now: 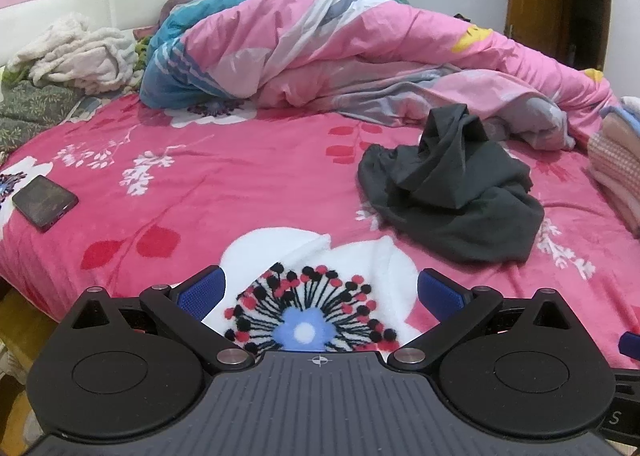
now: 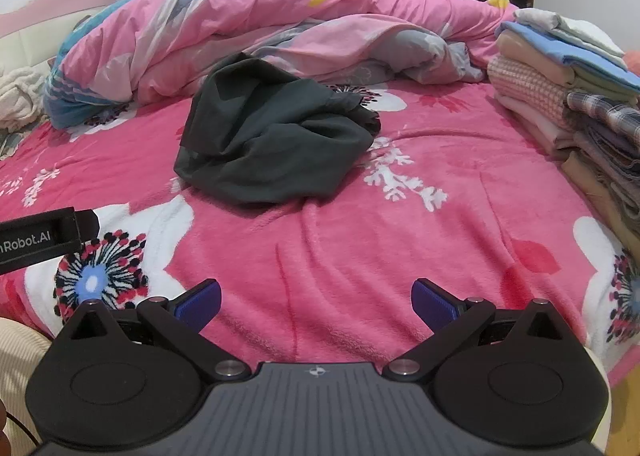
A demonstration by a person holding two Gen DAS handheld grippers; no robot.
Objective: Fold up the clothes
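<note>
A dark grey garment [image 1: 452,192] lies crumpled in a heap on the pink flowered bedspread [image 1: 208,176], ahead and to the right in the left wrist view. In the right wrist view the same garment [image 2: 272,144] sits ahead and slightly left on the bedspread [image 2: 400,224]. My left gripper [image 1: 320,292] is open near the bed's front edge, over a white flower print, holding nothing. My right gripper [image 2: 316,300] is open too, empty, well short of the garment. The left gripper's body [image 2: 44,238] shows at the left edge of the right wrist view.
A bunched pink quilt [image 1: 360,52] fills the back of the bed. A stack of folded clothes [image 2: 580,104] stands at the right. A dark phone [image 1: 44,202] lies on the bedspread at the left. White fluffy blankets [image 1: 76,54] sit by the headboard.
</note>
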